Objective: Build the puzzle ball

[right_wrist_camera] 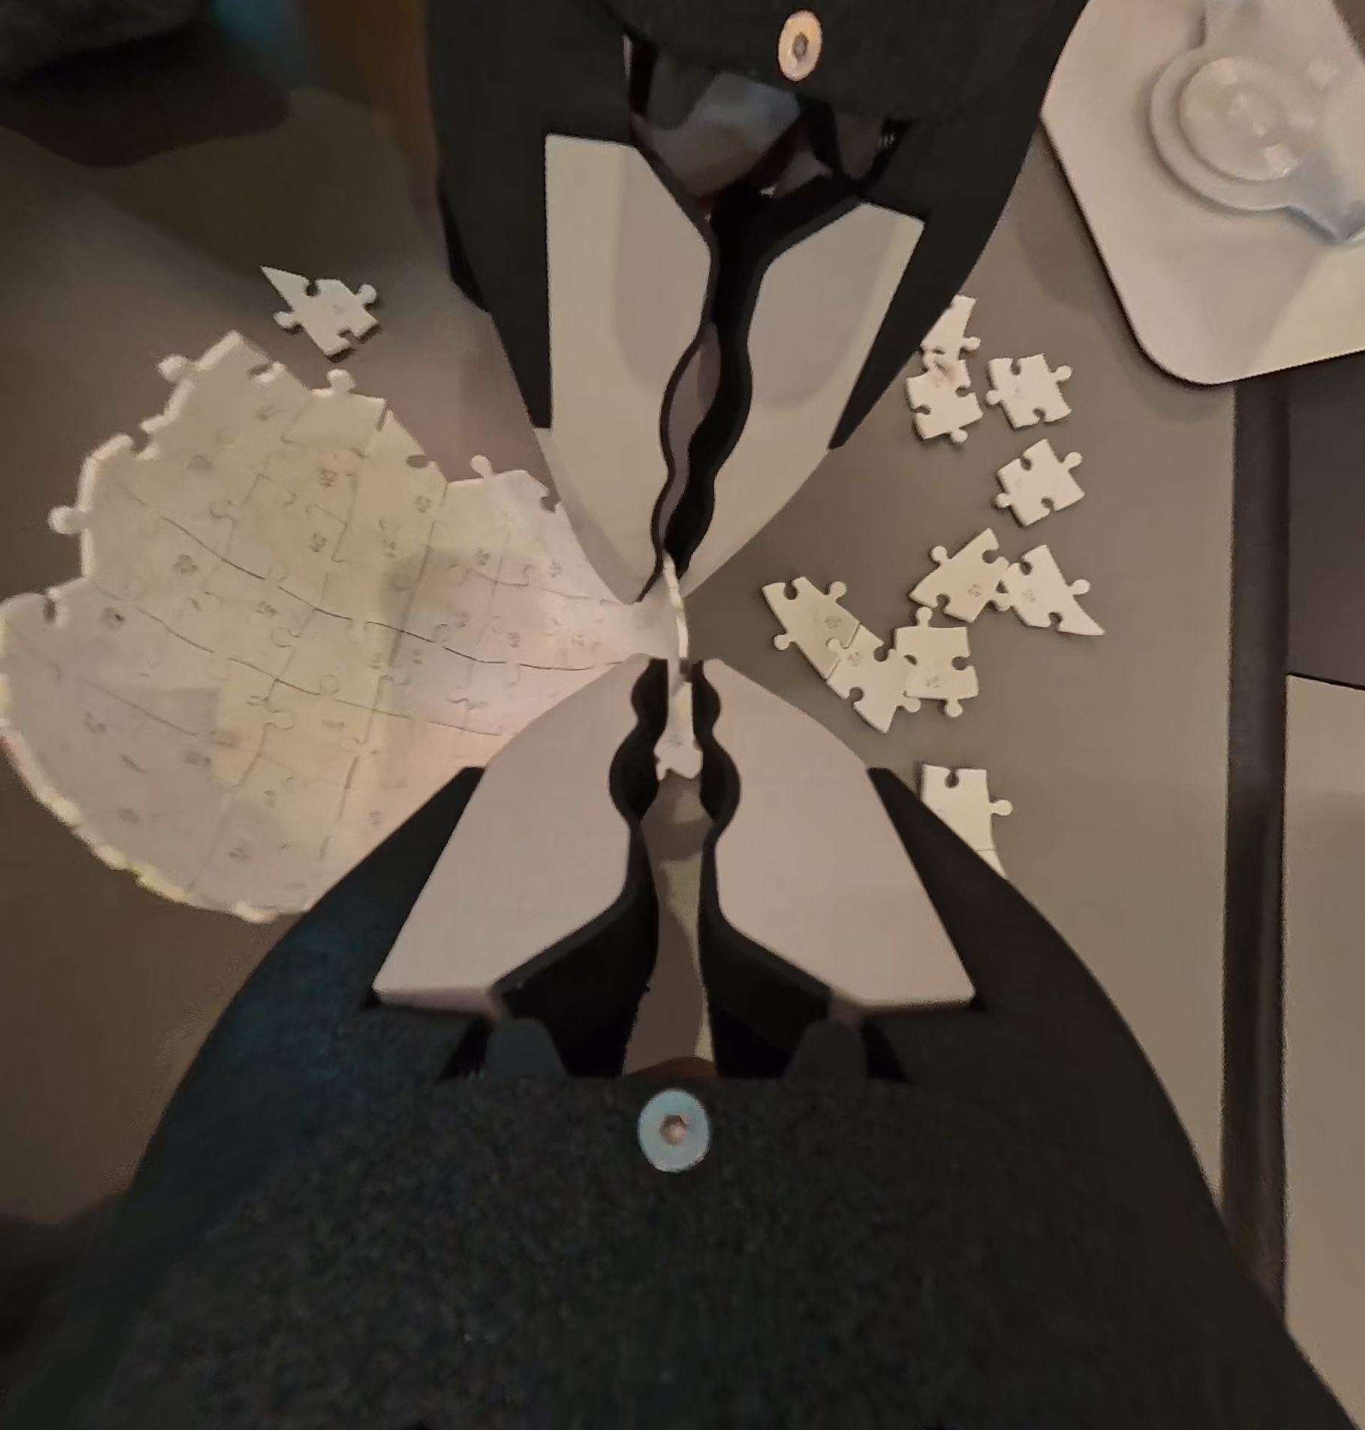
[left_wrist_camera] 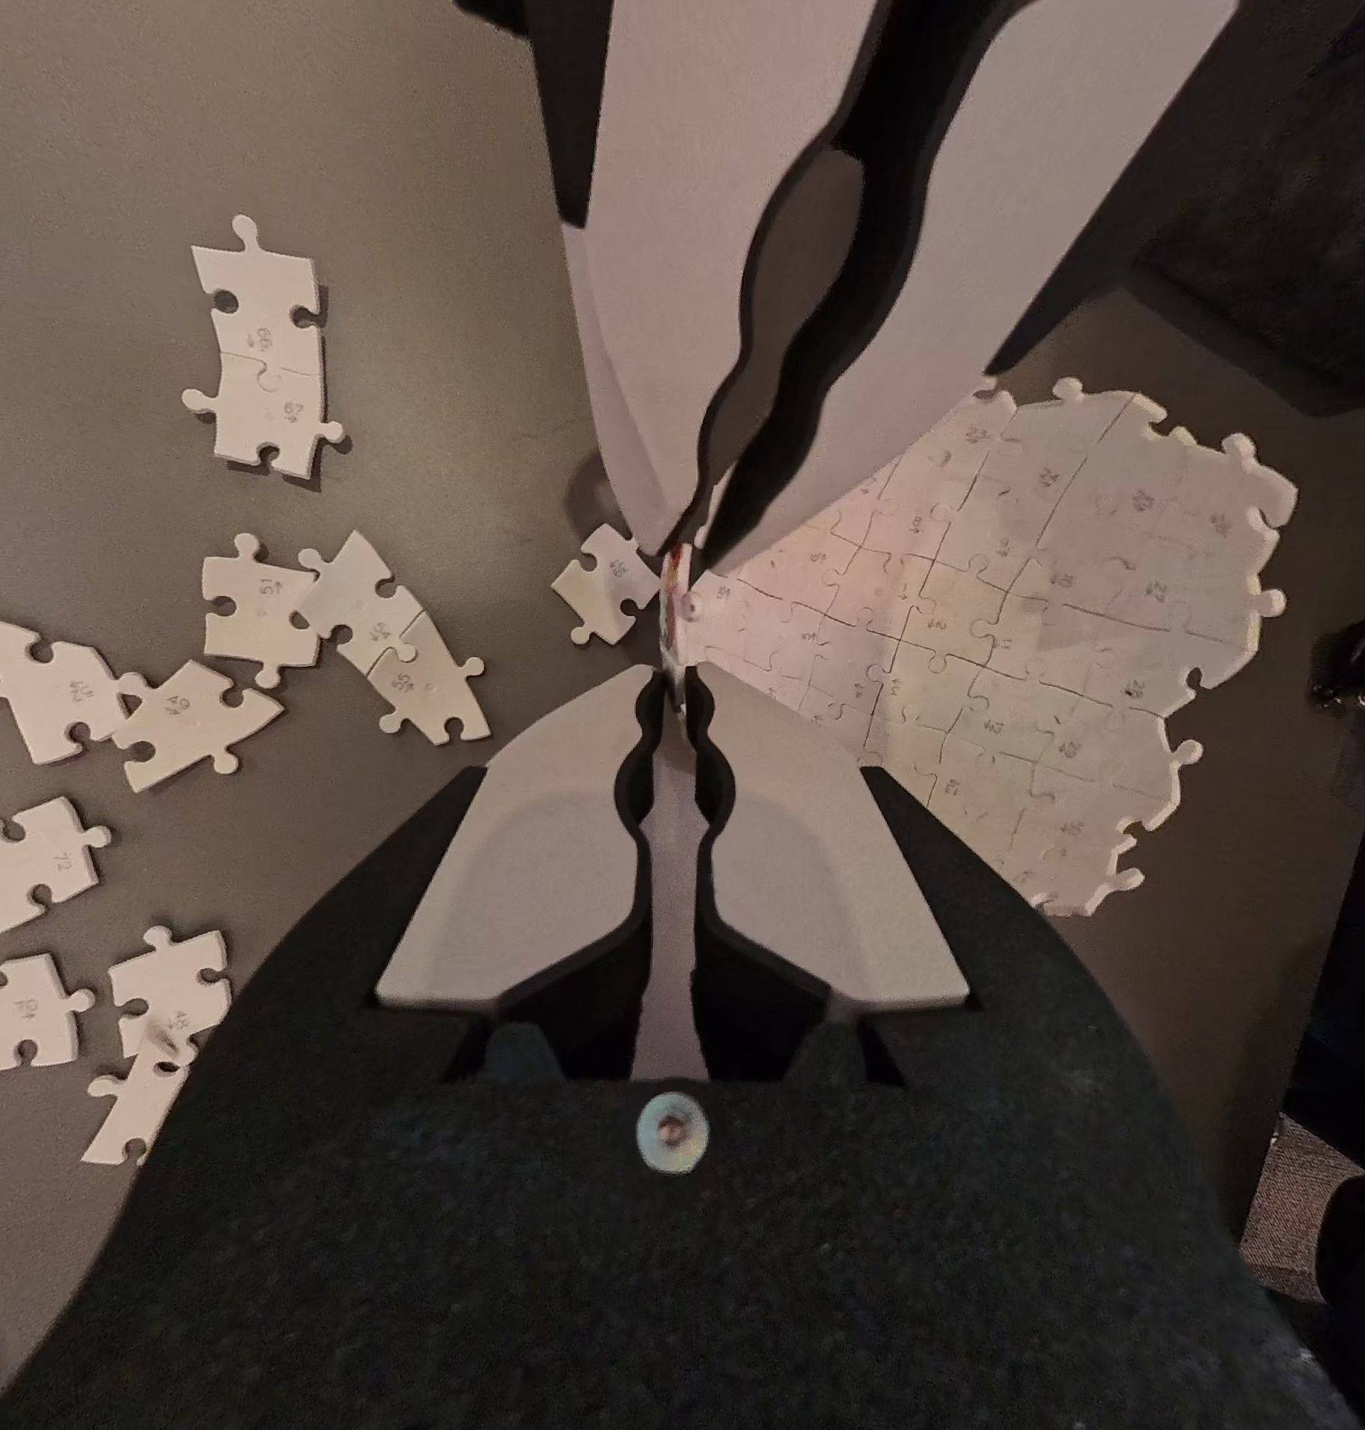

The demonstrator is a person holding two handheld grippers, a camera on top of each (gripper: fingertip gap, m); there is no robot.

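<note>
While my left tool (left_wrist_camera: 673, 681) is pinching the rim of the half-built puzzle ball (left_wrist_camera: 1035, 642), my right tool (right_wrist_camera: 673, 669) is clamping the same edge from the opposite side, tips nearly meeting. I am holding the curved white shell just above the grey bench (left_wrist_camera: 106, 170). Loose pieces (left_wrist_camera: 265, 352) are lying scattered beside it, each bearing a small printed number. A clear plastic tray (right_wrist_camera: 1174, 255) is sitting on the far corner.
</note>
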